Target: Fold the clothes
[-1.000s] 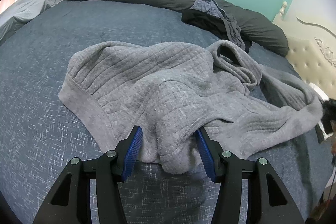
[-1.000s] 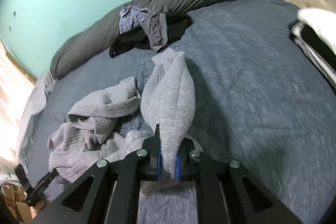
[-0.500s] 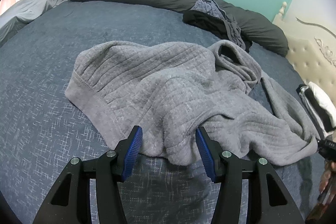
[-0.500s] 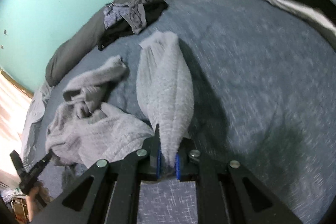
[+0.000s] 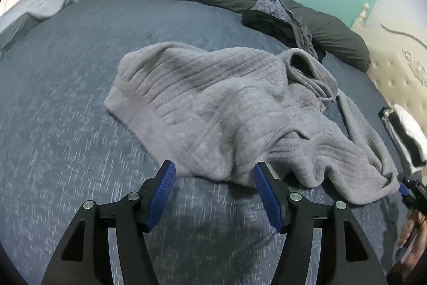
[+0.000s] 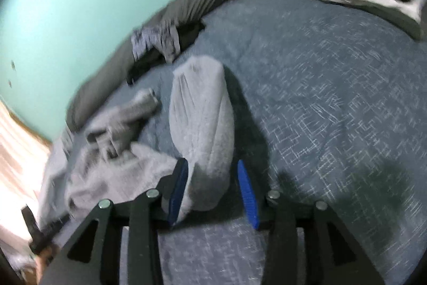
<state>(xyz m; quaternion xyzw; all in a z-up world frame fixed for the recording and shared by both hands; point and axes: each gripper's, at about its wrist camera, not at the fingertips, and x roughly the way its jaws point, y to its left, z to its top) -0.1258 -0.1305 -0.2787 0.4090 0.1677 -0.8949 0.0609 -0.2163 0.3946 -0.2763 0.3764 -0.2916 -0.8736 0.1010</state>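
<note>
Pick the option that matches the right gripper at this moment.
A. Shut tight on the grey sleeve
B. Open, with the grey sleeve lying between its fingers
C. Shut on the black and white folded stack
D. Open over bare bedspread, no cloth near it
B. In the right wrist view the right gripper has its blue pads spread apart, and the grey sleeve lies between them on the bedspread.

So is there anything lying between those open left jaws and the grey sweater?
Nothing visible. The left gripper hangs open right at the near hem of the grey sweater, with only bare blue bedspread beneath.
</note>
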